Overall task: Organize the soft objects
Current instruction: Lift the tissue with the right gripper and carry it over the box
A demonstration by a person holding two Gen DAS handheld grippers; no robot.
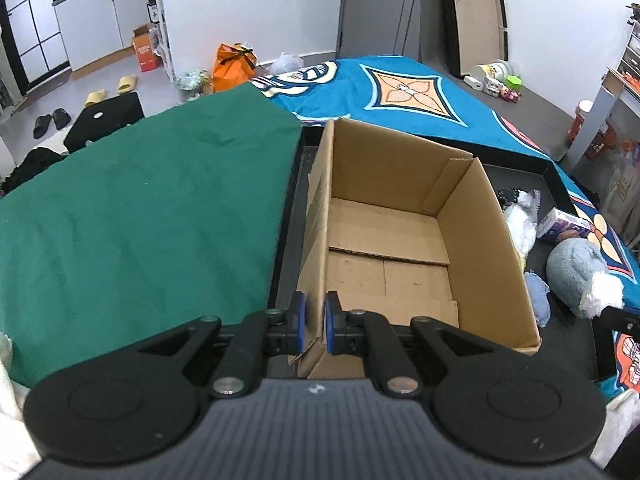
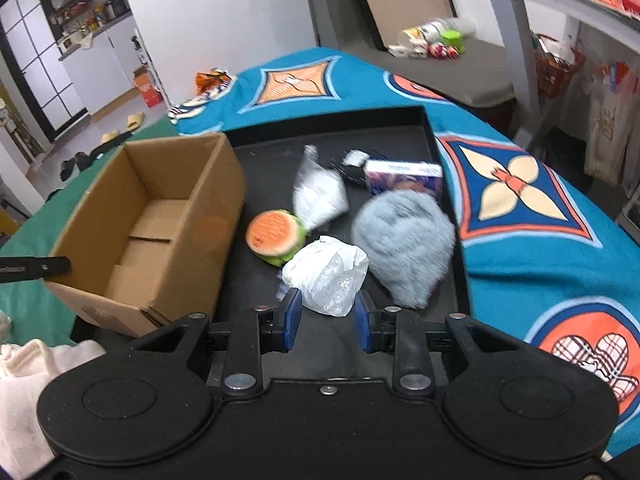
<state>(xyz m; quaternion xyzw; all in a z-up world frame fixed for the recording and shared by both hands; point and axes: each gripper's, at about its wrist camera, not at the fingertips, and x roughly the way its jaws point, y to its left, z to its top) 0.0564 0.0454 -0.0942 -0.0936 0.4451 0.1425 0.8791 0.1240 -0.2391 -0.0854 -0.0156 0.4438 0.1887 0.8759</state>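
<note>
Cardboard is seen clamped in the left wrist view: the left gripper [image 1: 315,322] is closed tight on the near left wall of the box [image 1: 400,240], one blue pad outside the wall and one inside. The box is shown open and empty, standing in a black tray [image 1: 288,216]. A green cloth [image 1: 140,208] is spread to the left of the tray, and a blue patterned blanket [image 1: 400,92] lies beyond it. To the right of the box, a grey plush [image 1: 576,268], a white bag and a small carton are seen in the tray.

Soft things are shown scattered in the tray [image 2: 400,124] in the right wrist view, all to the right of the box [image 2: 160,216]. The right gripper [image 2: 326,322] is held narrowly open, and a crumpled plastic bag [image 2: 326,276] is seen just ahead of its tips; whether the pads touch the bag cannot be told. A watermelon-like toy [image 2: 274,236] lies just beside the box, touching a second white bag [image 2: 318,196]. The grey plush [image 2: 404,248] rests to the right of the crumpled bag, and the carton [image 2: 404,176] lies behind it. The left gripper's finger is seen at the box's near left edge.
</note>
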